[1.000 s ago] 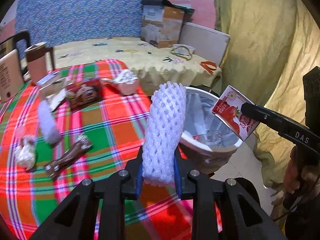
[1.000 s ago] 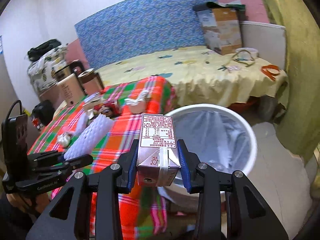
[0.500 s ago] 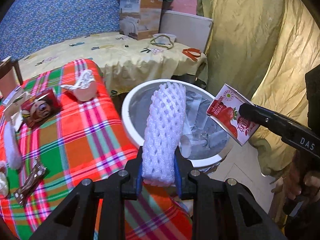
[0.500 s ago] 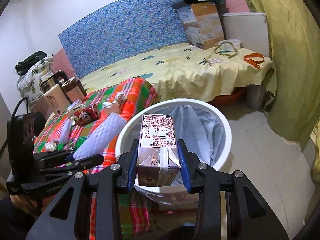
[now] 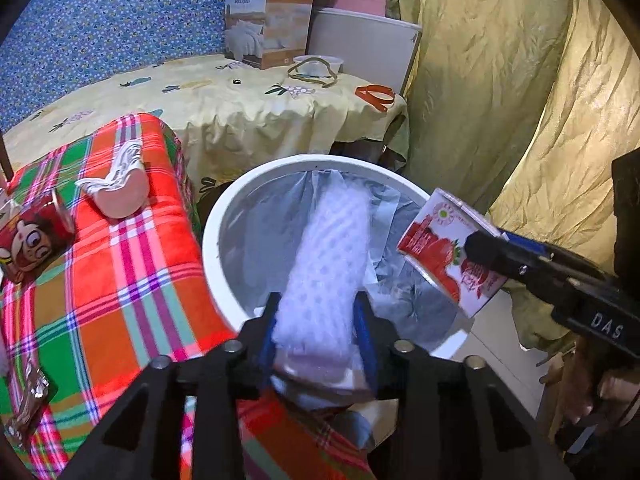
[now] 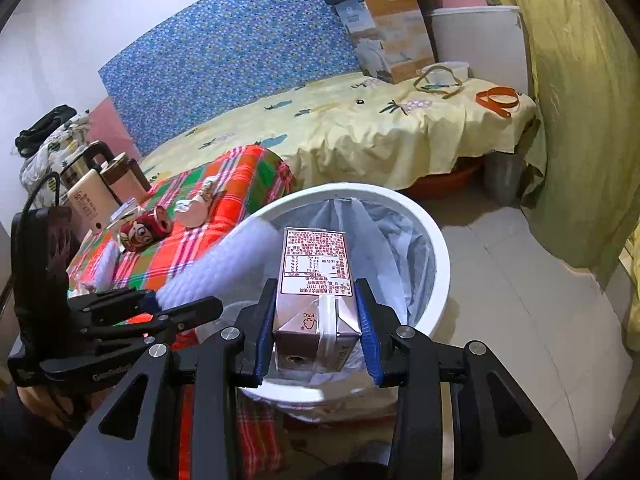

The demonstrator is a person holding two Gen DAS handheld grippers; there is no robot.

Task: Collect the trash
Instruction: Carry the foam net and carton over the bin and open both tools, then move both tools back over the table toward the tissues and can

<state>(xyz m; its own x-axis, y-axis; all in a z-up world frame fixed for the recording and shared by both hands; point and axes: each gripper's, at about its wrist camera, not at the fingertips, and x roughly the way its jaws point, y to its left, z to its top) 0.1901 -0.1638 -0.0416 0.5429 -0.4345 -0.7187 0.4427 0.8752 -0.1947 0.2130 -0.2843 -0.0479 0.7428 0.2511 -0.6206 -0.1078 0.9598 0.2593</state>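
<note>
Each camera sits close behind its own tongs, looking forward and down along them. The left tongs [image 5: 316, 328] and right tongs [image 6: 316, 332] both face the bin [image 5: 224, 216] [image 6: 440, 248]; each view catches the other tongs, the table [image 5: 120, 264] and bed [image 6: 360, 128].

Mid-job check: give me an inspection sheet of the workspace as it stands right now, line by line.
Surface: plaid tablecloth beside the white bin.
Job's things: foam net, blurred, over the bin mouth between the left fingers; drink carton held over the bin.
Clutter: red can, brown wrapper and a pinkish cup with crumpled white lid on the cloth.
Grippers: left gripper looks parted around the net; right gripper clamped on the carton.
Cables: black cable by the left gripper's body.
Surroundings: bed with yellow sheet, cardboard box, olive curtain.
</note>
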